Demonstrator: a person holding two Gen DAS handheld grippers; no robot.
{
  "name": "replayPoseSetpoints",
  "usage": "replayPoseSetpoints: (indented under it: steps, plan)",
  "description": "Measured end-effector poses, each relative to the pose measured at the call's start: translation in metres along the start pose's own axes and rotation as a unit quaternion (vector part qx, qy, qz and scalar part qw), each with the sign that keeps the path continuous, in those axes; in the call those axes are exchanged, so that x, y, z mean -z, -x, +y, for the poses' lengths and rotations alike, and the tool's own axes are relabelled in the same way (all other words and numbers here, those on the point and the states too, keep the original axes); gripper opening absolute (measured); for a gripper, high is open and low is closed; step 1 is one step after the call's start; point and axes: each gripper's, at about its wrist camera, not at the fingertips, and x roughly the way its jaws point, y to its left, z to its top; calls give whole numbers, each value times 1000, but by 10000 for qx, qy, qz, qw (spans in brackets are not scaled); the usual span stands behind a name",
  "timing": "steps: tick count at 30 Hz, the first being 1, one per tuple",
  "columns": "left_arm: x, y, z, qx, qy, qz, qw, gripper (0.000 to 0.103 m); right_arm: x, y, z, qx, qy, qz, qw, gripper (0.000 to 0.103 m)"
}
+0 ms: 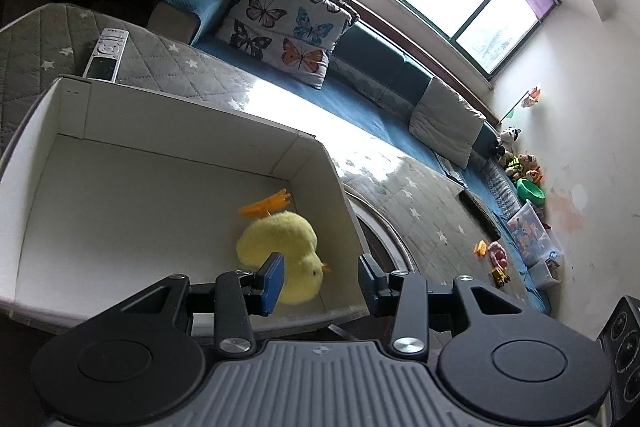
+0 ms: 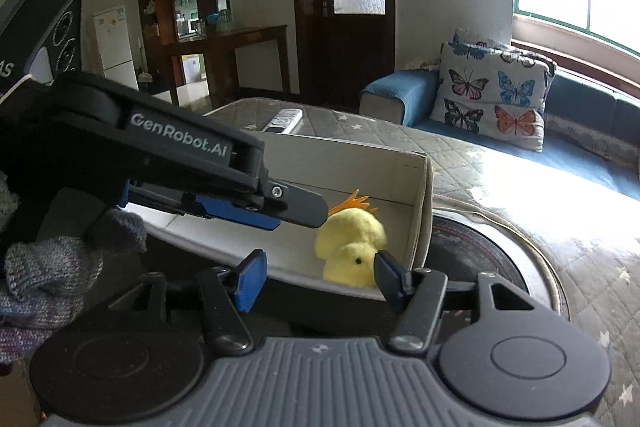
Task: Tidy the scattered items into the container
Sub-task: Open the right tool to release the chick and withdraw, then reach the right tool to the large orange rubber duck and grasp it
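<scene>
1. Clutter around me: a remote control [image 1: 106,55] lies on the quilted table cover [image 1: 192,67] just behind the box, a butterfly cushion [image 1: 284,31] sits on the blue sofa [image 1: 360,107], and small toys [image 1: 494,261] lie scattered at the cover's far right end.
2. My left gripper [image 2: 298,209] reaches across the right wrist view, over the near wall of the white box [image 1: 304,163].
3. Room to move: the box is open-topped, and its right wall stands beside a round dark disc [image 2: 472,247].
4. Inside the box, the yellow plush chick [image 1: 280,247] lies alone against the right wall, orange feet toward the far corner.
5. My left gripper's [image 1: 320,277] jaws are spread and empty; my right gripper [image 2: 318,277] is likewise open, holding nothing.
</scene>
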Motion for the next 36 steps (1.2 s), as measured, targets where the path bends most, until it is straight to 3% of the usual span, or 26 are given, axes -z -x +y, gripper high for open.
replayPoseSetpoints:
  steps: [16,36]
  plan:
    - [52,54,-8,-254,-68,-152,9995,43,40,50,41,-123,66,-194,9997,72]
    - [95,102,14,-748,219,-367,9963,43,71,69,74,-351,130,-149,9992,87]
